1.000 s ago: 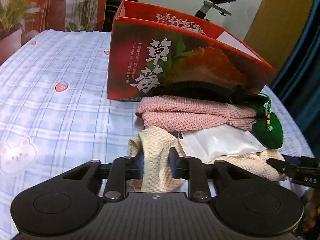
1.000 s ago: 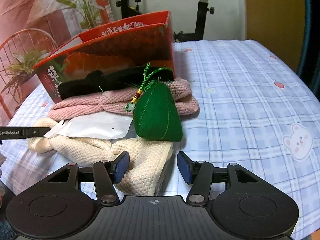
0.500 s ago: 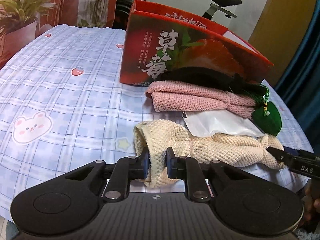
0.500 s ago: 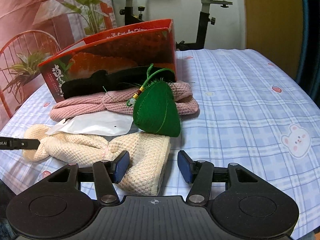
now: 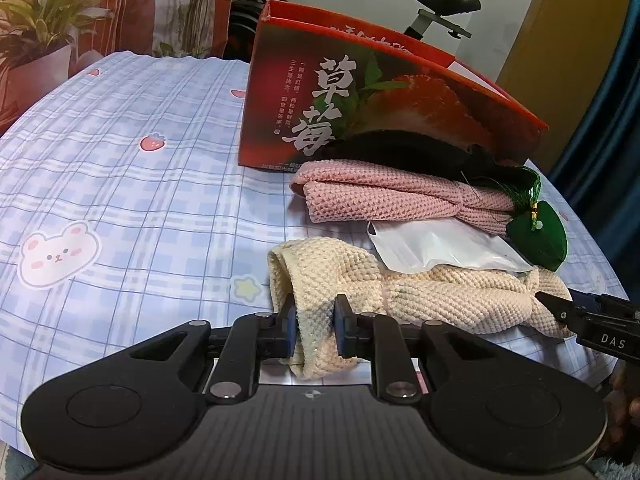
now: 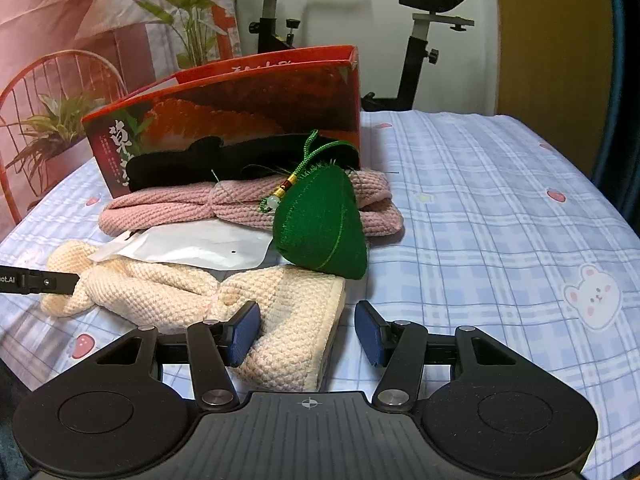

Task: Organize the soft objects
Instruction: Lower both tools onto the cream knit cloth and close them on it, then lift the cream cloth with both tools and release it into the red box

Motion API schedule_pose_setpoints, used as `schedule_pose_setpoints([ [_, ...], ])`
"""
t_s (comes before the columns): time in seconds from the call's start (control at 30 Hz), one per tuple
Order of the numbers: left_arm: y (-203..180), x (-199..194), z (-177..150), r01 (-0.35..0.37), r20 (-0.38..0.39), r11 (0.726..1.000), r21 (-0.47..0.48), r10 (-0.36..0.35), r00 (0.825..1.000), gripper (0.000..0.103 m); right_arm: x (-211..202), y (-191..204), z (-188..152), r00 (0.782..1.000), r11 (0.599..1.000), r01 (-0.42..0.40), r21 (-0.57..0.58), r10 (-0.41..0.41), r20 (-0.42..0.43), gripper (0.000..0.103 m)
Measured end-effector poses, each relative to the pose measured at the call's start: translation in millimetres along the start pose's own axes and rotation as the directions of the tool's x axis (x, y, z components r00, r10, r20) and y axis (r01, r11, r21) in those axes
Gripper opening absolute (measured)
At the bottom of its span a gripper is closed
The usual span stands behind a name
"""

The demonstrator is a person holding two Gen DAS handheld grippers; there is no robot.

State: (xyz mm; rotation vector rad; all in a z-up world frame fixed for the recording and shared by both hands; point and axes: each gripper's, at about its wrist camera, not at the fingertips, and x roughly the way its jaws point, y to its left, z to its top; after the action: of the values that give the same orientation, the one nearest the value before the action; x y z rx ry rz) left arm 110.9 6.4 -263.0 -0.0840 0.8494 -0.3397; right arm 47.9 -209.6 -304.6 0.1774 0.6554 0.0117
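A cream knitted headband (image 5: 440, 292) lies across the near edge of the table; it also shows in the right wrist view (image 6: 280, 312). My left gripper (image 5: 315, 326) is shut on its left end. My right gripper (image 6: 307, 330) is open around its right end, jaws apart and not pressing it. A white plastic packet (image 6: 192, 246) rests on the cream headband. Behind it lie a pink knitted headband (image 6: 240, 208), a green felt pouch with a tassel (image 6: 320, 228) and a black soft item (image 6: 240, 160).
A red strawberry box (image 5: 360, 100) stands open behind the pile; it also shows in the right wrist view (image 6: 240, 104). The table carries a blue checked cloth (image 5: 120, 184). An exercise bike (image 6: 420, 40) and potted plants (image 5: 44, 32) stand beyond the table.
My left gripper has pulled back and to the left with the cream headband's end, drawing the headband out flat. The right gripper has stayed open around the other end.
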Motion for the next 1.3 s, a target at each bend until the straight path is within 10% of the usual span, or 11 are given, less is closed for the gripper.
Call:
schedule_pose_setpoints([
  [0.4,-1.0,-2.5,-1.0,0.001,0.004,1.000,0.006,-0.001,1.000,0.021,-2.0,7.7,-1.2,0.998,0.997,-0.059,-0.045,0.059,-0.008,0.018],
  [1.3,-16.1,-85.1,23.6,0.013,0.302,0.998,0.064,-0.032,0.953,0.011,-49.2,23.1,29.2,0.969,0.979,-0.171,-0.112,0.188,0.158,0.015],
])
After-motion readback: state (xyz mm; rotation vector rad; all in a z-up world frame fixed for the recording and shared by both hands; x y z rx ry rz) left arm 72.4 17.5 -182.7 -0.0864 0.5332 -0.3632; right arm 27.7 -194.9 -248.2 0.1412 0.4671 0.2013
